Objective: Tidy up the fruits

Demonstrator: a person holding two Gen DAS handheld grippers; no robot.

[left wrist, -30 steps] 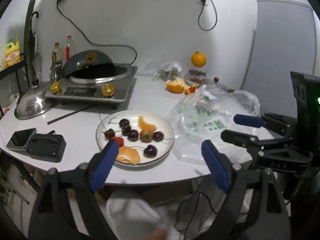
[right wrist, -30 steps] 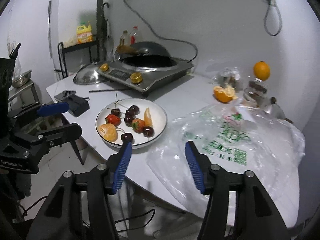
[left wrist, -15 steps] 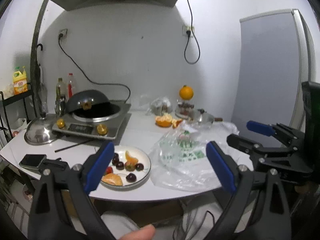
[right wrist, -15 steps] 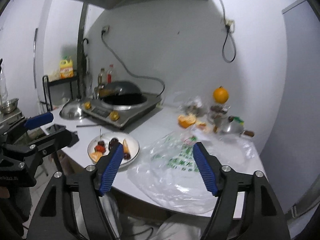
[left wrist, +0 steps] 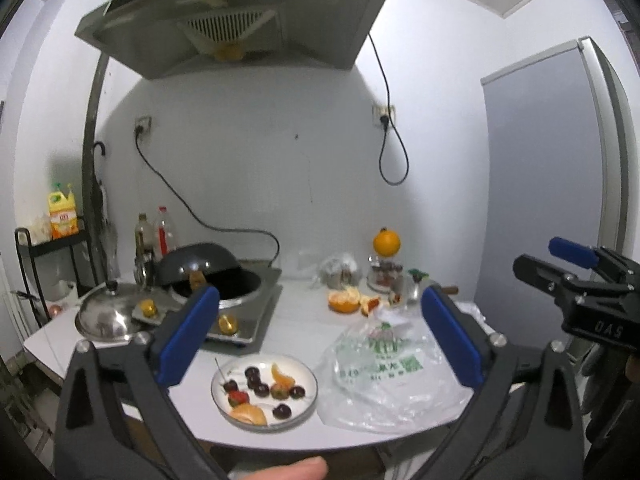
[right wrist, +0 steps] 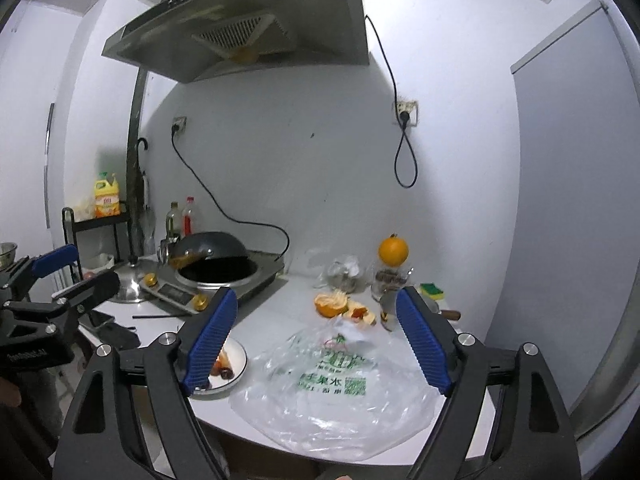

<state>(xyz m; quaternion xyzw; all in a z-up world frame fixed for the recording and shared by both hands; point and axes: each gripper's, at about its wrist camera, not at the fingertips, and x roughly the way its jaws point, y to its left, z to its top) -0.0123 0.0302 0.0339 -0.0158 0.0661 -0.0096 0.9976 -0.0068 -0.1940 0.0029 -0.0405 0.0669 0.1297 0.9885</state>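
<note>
While I hold both off the table (left wrist: 288, 320), left gripper (left wrist: 320, 344) wide, right gripper (right wrist: 316, 344) wide, plate (left wrist: 306, 400) of fruit beside plastic bag (left wrist: 392, 384).

The right gripper (right wrist: 316, 340) is held wide open above a bag (right wrist: 336, 384) beside a plate (right wrist: 236, 360).

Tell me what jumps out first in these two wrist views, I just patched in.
The white plate of cherries, strawberries and orange segments sits at the table's near edge, with a crumpled clear plastic bag lying just right of it. Behind them a whole orange perches on a glass jar by the wall, above a peeled orange on the tabletop. Both the left gripper and right gripper hang open and empty, short of the table.
</note>
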